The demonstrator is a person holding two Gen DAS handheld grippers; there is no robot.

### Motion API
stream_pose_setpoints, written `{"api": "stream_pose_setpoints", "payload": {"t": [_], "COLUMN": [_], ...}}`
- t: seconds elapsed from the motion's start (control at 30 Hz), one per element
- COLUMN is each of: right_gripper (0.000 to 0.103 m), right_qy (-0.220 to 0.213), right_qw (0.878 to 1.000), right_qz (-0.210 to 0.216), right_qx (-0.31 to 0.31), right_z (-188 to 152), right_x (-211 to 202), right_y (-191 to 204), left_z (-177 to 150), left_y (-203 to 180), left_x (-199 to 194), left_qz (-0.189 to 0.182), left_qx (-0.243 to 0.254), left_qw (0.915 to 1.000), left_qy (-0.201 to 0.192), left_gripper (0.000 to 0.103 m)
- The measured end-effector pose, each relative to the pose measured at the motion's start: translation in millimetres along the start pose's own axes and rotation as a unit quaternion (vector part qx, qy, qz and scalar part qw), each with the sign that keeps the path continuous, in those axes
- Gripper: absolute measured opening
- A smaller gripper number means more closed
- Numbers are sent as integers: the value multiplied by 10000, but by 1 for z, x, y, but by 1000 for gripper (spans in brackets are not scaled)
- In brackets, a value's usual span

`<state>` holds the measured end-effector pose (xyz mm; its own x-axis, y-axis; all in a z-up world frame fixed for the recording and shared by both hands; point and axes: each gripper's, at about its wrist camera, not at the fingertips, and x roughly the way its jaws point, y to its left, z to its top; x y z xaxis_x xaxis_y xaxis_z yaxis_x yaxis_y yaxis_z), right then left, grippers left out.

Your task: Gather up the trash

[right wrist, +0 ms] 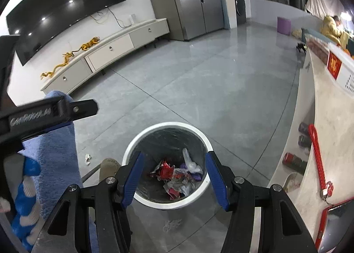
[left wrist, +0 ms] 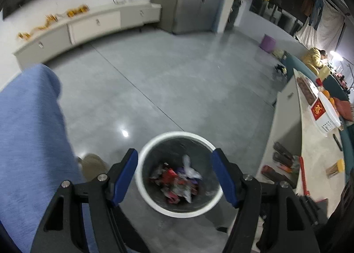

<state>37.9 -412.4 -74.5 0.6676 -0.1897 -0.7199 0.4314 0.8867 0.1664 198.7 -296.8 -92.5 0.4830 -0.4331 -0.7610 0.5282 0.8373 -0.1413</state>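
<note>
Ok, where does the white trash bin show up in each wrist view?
Left wrist: white trash bin bottom centre, framed between the open left tongs.
Right wrist: white trash bin bottom centre, between the open right tongs.
Shared landmark: purple stool, upper right.

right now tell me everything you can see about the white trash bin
The round white plastic trash bin stands upright and lidless on the grey polished floor, beside a pale counter. Its inside looks grey, seemingly a clear liner. At the bottom lie crumpled red, purple and clear wrappers. Nothing grips it; both open tongs hover above.
</note>
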Motion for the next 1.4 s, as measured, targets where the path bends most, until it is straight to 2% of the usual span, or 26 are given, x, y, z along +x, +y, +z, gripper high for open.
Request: {"api": "stream_pose_setpoints", "payload": {"t": [0.2,0.4,0.67,0.8,0.97,1.07,1.2,1.4], "right_gripper": [62,71,88,96,102,103,103,103], "right_qy": [-315,-549,-885,-1058,-1270,-1373,-1394,-1484], "right_qw": [9987,9957,9875,9830,9758,9720,9681,9645], "right_qz": [27,154,418,507,630,704,797,799], "right_qx": [-390,-732,-1232,-1415,-1667,-1775,-1924,-2034], "right_z": [1,-2,-18,-31,-45,-56,-68,-82], "right_x": [-19,-38,-70,-82,-95,-101,-104,-114], "right_y": [28,59,109,135,164,180,193,199], "left_z": [-18,-42,-84,-104,-129,-143,-159,-169], "left_y": [22,48,90,110,134,143,151,152], "left_x": [-57,-103,-169,-197,-231,-246,-260,-262], "left_qz": [634,970,1607,1921,2229,2434,2529,2641], "left_qx": [-78,-158,-406,-549,-818,-894,-1044,-1105], "left_qw": [9953,9895,9742,9645,9512,9435,9368,9334], "left_qy": [-723,-1057,-1531,-1729,-1973,-2065,-2182,-2162], "left_gripper": [68,68,68,83,87,96,102,103]}}
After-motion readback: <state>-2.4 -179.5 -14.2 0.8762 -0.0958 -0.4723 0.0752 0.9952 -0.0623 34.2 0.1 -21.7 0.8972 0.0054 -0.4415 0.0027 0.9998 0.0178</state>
